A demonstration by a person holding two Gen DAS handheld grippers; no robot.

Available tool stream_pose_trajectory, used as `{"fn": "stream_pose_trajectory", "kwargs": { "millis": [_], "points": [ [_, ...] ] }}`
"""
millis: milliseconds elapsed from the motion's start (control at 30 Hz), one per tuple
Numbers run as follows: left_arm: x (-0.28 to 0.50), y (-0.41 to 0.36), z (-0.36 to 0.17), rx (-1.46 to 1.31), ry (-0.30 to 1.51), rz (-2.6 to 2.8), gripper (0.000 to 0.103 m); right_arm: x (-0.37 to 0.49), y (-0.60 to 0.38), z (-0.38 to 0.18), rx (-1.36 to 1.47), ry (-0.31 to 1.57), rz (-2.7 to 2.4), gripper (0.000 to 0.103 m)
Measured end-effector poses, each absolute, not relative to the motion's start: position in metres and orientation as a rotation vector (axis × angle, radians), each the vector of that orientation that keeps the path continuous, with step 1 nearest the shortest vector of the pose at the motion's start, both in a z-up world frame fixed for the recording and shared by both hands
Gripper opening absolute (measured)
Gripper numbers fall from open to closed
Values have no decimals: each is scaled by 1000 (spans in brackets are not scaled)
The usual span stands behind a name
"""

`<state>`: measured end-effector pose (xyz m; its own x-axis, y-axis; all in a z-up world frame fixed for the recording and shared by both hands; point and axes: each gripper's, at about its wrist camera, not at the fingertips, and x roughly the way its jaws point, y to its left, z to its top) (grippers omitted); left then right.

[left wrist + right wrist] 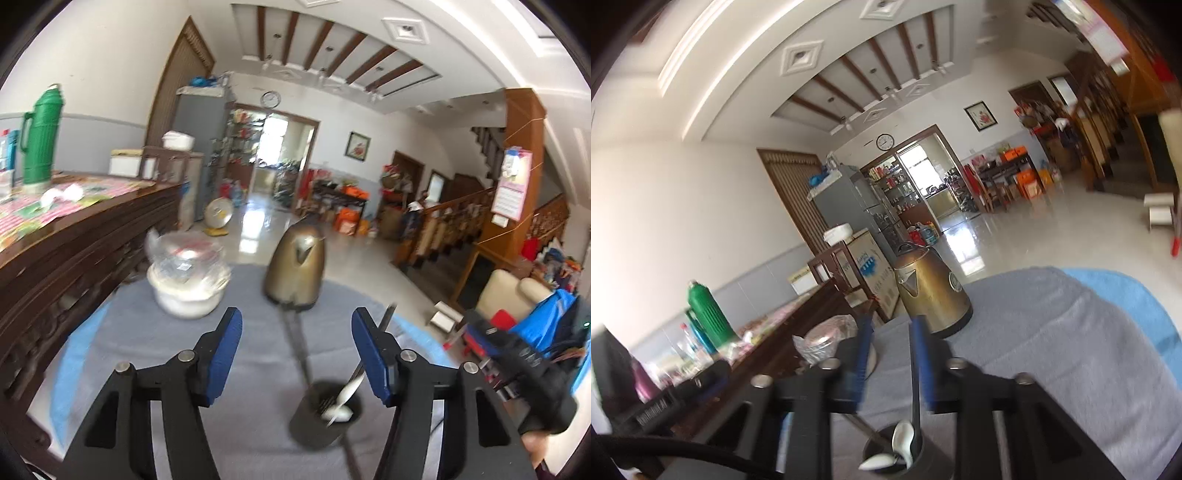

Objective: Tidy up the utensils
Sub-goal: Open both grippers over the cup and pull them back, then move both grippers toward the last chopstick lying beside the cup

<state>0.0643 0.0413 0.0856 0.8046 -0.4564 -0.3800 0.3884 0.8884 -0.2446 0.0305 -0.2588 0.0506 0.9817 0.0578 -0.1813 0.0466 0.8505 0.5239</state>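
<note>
**Tip-over risk at the utensil cup**

The utensil cup (325, 413), dark and round, was seen low on the grey cloth (177, 369), already loaded with a white spoon (341, 404) and what looked like a fork. A long dark utensil (915, 376) was seen running down into the cup beside the blue pad of the right gripper (888, 360); whether it was pinched or already let go could not be told, since the jaws stood partly apart and the frame was blurred. The left gripper (295, 347) was held spread wide above the cloth, with nothing between its pads.

Judged risks: the cup was light-looking and top-heavy with long handles, so a sideways pull on the dark utensil could tip it or fling the spoon out. A snag of a finger on the leaning handles was also judged possible, both grippers being close to the cup.

Around it: a brass kettle (293, 275) stood further back on the cloth, its cord (295, 339) trailing toward the cup, where it could be caught. A white pot (186, 291) with plastic wrap on top sat to the kettle's left. A dark wooden sideboard (74, 251) with a green thermos (40, 136) ran along the left, well apart.
</note>
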Motion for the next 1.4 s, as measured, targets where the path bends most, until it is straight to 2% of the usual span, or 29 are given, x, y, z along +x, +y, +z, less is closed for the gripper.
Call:
{"fn": "stream_pose_trajectory", "kwargs": {
  "millis": [33, 100, 333, 533, 933, 1400],
  "points": [
    [61, 44, 81, -152, 460, -446, 64, 20, -263, 45, 560, 198, 0, 35],
    [51, 55, 62, -144, 506, -416, 72, 9, -270, 32, 562, 238, 6, 35],
    [23, 62, -10, -91, 719, -345, 72, -16, -282, -29, 496, 442, -70, 35],
    [-6, 53, -35, -7, 783, -302, 73, -35, -255, -55, 411, 552, -3, 35],
    [-21, 25, -37, 116, 830, -202, 73, -79, -233, -62, 320, 556, 122, 36],
    [-25, -31, -10, 223, 771, -191, 73, -102, -261, -50, 275, 498, 52, 36]
  ]
}}
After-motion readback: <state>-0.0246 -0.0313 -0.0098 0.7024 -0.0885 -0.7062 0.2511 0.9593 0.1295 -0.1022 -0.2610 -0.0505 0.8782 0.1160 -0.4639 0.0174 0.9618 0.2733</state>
